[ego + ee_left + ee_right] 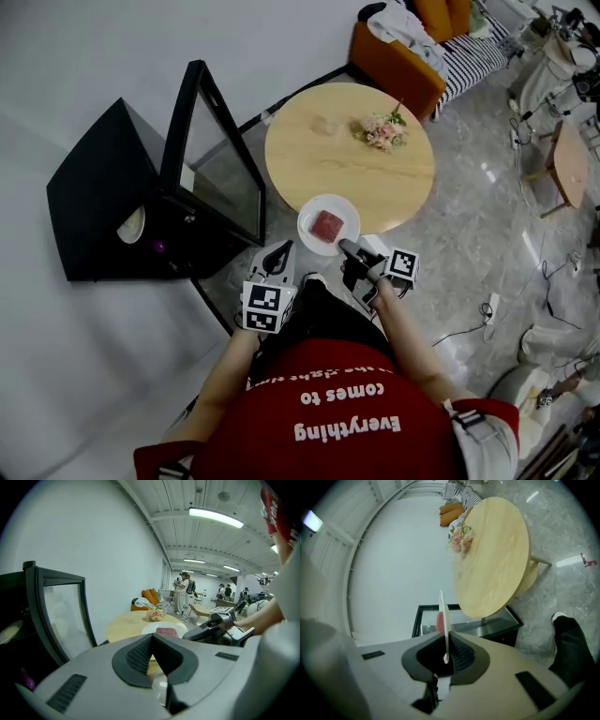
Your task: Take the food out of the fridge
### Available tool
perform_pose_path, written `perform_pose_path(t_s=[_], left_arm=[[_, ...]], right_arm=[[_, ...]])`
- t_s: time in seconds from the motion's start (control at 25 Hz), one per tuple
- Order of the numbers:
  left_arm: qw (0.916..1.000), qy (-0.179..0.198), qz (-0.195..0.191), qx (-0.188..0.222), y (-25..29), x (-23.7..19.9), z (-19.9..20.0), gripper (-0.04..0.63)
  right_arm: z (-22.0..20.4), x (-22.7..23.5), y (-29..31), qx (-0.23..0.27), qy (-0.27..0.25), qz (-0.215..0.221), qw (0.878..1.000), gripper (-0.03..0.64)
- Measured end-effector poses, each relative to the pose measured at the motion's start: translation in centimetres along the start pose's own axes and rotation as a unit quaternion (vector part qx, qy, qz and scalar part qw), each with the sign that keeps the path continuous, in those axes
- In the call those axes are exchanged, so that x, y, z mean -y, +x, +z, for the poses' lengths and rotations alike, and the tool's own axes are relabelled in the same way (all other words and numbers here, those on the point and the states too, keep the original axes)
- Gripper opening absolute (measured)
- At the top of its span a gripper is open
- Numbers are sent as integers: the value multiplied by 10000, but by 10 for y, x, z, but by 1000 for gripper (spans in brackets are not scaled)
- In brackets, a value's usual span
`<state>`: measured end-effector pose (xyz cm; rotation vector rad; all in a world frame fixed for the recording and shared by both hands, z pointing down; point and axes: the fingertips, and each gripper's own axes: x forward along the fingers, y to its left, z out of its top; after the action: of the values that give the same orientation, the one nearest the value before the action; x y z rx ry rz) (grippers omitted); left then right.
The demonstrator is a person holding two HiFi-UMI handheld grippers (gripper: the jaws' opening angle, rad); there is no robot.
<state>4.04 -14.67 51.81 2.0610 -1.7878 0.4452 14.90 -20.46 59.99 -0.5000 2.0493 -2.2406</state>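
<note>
Grey marbled floor (469, 216), with a white wall (94, 56) behind the fridge side of the room. Round wooden worktop (319, 141) sits mid-frame in the head view, with a posy of pale flowers (380, 131) on it toward 2 o'clock from its centre. Orange sofa (398, 56) lies beyond the worktop at 1 o'clock. Black fridge (103, 197) stands on the floor at 9 o'clock of the worktop, its glass door (225, 178) swung open on the worktop side. Inside are a pale round item (132, 225) and a small purple object (157, 247); cannot tell what either is. White plate (309, 214) is out of the fridge, at the worktop's 6 o'clock edge, and carries a flat red slab of meat (326, 226). Cannot tell whether the plate rests on the wood or hangs just above it. Right hand-held gripper (345, 246) meets the plate at its 5 o'clock rim. The right gripper view shows that rim edge-on between the two pads, jaws clamped on it. Left hand-held gripper (280, 248) is at 8 o'clock of the plate, just beside it but apart from it, near the door's lower corner. The left gripper view shows its pads pressed together with nothing between them. That view also catches several people (180, 592) standing well beyond the worktop.
</note>
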Motion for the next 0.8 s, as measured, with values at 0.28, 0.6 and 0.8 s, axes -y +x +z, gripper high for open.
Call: perform_pose_path(t_s=[0.28, 0.6, 0.8], left_arm=[[9997, -138, -74, -205, 44, -4, -1, 3], [9986, -183, -199, -452, 77, -5, -11, 3], [9981, -158, -262, -539, 88, -4, -13, 3]], right_arm=[[57, 46, 0, 525, 272, -297, 9978, 21], [85, 86, 11, 628, 588, -606, 9945, 21], [89, 96, 16, 670, 718, -691, 9928, 21]])
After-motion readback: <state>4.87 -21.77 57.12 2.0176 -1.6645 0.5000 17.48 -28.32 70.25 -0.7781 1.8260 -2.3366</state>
